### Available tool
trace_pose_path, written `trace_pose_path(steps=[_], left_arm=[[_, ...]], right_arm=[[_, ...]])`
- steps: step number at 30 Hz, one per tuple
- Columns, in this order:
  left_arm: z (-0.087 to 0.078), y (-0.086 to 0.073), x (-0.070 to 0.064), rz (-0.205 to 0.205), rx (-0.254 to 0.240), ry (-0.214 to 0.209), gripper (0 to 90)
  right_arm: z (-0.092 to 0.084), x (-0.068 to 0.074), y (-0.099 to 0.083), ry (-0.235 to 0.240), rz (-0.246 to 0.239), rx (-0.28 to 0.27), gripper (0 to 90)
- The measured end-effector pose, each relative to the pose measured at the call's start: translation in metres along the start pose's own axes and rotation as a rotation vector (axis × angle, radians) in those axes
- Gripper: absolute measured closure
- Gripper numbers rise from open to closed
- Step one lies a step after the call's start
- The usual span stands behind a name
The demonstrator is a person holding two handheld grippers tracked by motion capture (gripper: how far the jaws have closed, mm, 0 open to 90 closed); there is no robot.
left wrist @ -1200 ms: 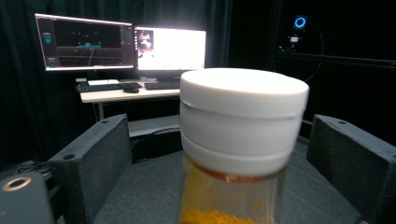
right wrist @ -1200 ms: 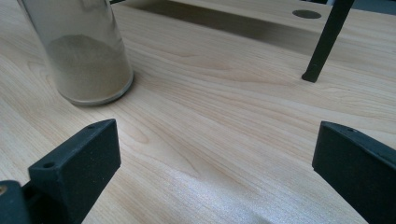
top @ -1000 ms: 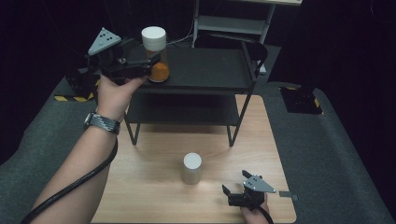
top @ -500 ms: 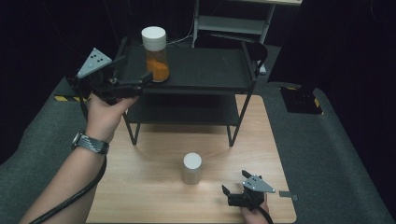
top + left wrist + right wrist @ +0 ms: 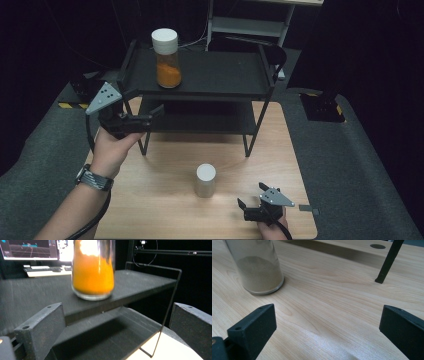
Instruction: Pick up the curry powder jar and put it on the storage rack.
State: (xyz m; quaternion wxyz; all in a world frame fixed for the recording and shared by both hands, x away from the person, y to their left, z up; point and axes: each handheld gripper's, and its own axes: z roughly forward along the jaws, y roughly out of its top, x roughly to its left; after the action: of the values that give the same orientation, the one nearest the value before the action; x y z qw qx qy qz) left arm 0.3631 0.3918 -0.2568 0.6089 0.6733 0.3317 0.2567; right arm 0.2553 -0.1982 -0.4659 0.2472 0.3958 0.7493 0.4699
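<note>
- Nearest the viewer, at the near right corner of the wooden table [image 5: 165,210], the right gripper [image 5: 252,209] rests low in a hand. Its jaws stand apart with bare wood between them, as the right gripper view confirms. It has not moved.
- Just left of it and a little farther in, near the middle of the near half of the table, stands a glass jar of grey-brown powder [image 5: 205,180] with a white lid, upright and untouched.
- Farther in, at the left end of the black two-tier rack [image 5: 215,92], the left gripper [image 5: 152,114] is held level in the left hand [image 5: 112,150], pointing right at the gap between the two shelves. A watch sits on that wrist.
- What has changed: a second ago this gripper was up at the top shelf by the orange jar; it has now pulled back and sunk below the shelf edge. Its jaws have just opened wide, with nothing between them.
- Farthest, the jar of orange powder [image 5: 167,62] stands upright and alone near the left front edge of the top shelf. I judge its placing done; the grey-brown jar looks the likely next pick.
</note>
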Motion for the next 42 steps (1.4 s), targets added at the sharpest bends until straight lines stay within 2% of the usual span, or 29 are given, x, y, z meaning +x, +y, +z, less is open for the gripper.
trace_pose_path(steps=[9, 19, 20, 25, 32, 37, 40, 42], left_arm=[[-0.01, -0.03, -0.005, 0.021, 0.048, 0.011, 0.4], [-0.023, -0.078, -0.006, -0.009, 0.098, -0.006, 0.4], [-0.023, -0.078, -0.006, -0.009, 0.098, -0.006, 0.4], [-0.028, -0.104, -0.003, -0.037, 0.134, -0.015, 0.4], [-0.033, -0.136, -0.003, -0.066, 0.191, -0.004, 0.4], [-0.039, -0.158, -0.008, -0.058, 0.235, 0.016, 0.4], [-0.043, -0.17, -0.012, -0.08, 0.253, 0.027, 0.4], [-0.044, -0.177, -0.015, -0.071, 0.268, 0.032, 0.4]], right_arm=[[0.0, 0.0, 0.0, 0.0, -0.005, 0.002, 0.3], [0.0, 0.002, 0.001, -0.004, -0.011, 0.005, 0.3], [0.0, 0.002, 0.001, -0.005, -0.012, 0.004, 0.3], [0.0, 0.002, 0.001, -0.006, -0.013, 0.004, 0.3], [0.0, 0.002, 0.0, -0.006, -0.015, 0.002, 0.3], [0.0, 0.002, 0.001, -0.005, -0.015, 0.004, 0.2], [0.0, 0.003, 0.0, -0.006, -0.018, 0.003, 0.2], [0.0, 0.003, 0.0, -0.006, -0.019, 0.0, 0.2]])
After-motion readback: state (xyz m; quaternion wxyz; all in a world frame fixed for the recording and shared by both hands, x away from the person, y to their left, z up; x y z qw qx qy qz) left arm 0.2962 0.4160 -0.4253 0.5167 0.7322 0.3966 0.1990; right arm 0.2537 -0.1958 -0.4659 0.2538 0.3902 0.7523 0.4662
